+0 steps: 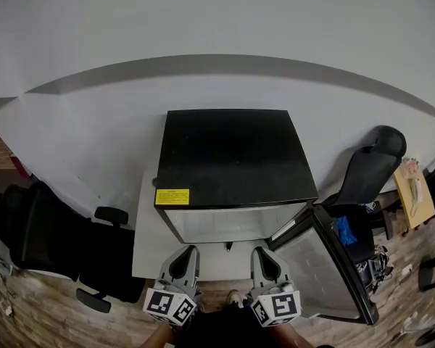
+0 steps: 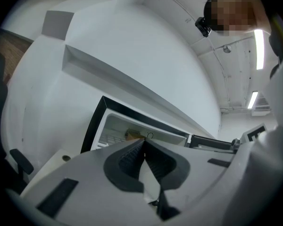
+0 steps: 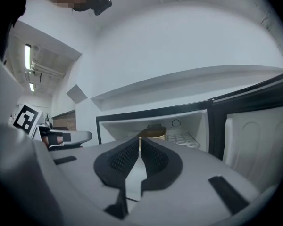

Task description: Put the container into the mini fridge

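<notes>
Wood floor (image 1: 36,307) room: at 6 o'clock left gripper (image 1: 187,254) and right gripper (image 1: 263,254) both pinched together, empty; container (image 3: 154,133) already inside mini fridge (image 1: 232,151) at 12; door (image 1: 326,267) open at 4, probably needs a smooth push shut.

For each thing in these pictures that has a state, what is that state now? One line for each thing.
mini fridge: open.
fridge door: swung wide open, on the person's right.
container: standing inside the fridge, held by no gripper.
left gripper: jaws together, nothing between them.
right gripper: jaws together, nothing between them.
ceiling lights: on.
</notes>
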A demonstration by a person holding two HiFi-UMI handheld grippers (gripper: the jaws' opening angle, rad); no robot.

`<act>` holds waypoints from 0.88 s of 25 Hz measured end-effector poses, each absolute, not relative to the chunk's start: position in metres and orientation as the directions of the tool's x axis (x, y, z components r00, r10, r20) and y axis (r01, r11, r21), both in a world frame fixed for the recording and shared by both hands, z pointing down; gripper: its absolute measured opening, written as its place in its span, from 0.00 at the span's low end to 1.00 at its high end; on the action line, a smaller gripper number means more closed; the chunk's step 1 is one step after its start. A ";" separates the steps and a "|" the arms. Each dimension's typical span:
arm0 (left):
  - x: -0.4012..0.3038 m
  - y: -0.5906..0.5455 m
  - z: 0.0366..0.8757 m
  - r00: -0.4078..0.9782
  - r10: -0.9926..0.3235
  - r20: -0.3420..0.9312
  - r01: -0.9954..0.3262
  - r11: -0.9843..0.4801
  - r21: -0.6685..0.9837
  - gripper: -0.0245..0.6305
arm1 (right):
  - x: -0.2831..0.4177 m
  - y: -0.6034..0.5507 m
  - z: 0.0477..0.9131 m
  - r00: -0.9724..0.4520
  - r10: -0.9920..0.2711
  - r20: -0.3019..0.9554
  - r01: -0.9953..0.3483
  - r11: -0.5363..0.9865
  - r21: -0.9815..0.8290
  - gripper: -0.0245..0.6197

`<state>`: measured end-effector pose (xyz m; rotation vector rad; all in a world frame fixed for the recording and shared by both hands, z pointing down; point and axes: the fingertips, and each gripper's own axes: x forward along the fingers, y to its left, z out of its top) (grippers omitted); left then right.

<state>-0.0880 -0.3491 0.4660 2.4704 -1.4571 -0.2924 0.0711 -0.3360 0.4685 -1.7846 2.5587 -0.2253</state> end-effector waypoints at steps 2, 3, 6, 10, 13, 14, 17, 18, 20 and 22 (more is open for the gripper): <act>-0.086 -0.347 0.466 0.477 -0.878 -0.032 -0.831 -0.463 0.307 0.05 | 0.071 -0.333 0.470 -0.347 -0.935 0.072 -0.933 0.337 -0.127 0.08; -0.085 -0.347 0.468 0.479 -0.878 -0.028 -0.832 -0.463 0.306 0.05 | 0.071 -0.332 0.471 -0.346 -0.935 0.076 -0.933 0.336 -0.127 0.07; -0.083 -0.344 0.470 0.482 -0.876 -0.022 -0.831 -0.465 0.307 0.05 | 0.071 -0.333 0.475 -0.341 -0.935 0.093 -0.937 0.330 -0.118 0.06; -0.082 -0.343 0.470 0.479 -0.878 -0.020 -0.837 -0.464 0.291 0.05 | 0.071 -0.333 0.476 -0.338 -0.936 0.102 -0.938 0.327 -0.113 0.06; -0.082 -0.342 0.469 0.467 -0.884 -0.016 -0.859 -0.457 0.231 0.05 | 0.070 -0.334 0.477 -0.341 -0.935 0.101 -0.937 0.329 -0.115 0.06; -0.082 -0.342 0.467 0.458 -0.889 -0.019 -0.868 -0.452 0.205 0.05 | 0.069 -0.334 0.477 -0.341 -0.935 0.101 -0.937 0.330 -0.116 0.06; -0.082 -0.340 0.462 0.445 -0.895 -0.032 -0.880 -0.444 0.168 0.05 | 0.069 -0.334 0.476 -0.343 -0.934 0.100 -0.936 0.331 -0.116 0.06; -0.081 -0.340 0.462 0.447 -0.894 -0.033 -0.879 -0.446 0.168 0.05 | 0.069 -0.334 0.476 -0.343 -0.934 0.101 -0.936 0.331 -0.116 0.06; -0.081 -0.339 0.463 0.448 -0.893 -0.030 -0.878 -0.446 0.173 0.05 | 0.068 -0.334 0.476 -0.344 -0.933 0.101 -0.936 0.333 -0.115 0.06; -0.081 -0.339 0.465 0.448 -0.894 -0.026 -0.877 -0.445 0.182 0.05 | 0.069 -0.334 0.477 -0.345 -0.933 0.102 -0.936 0.334 -0.114 0.06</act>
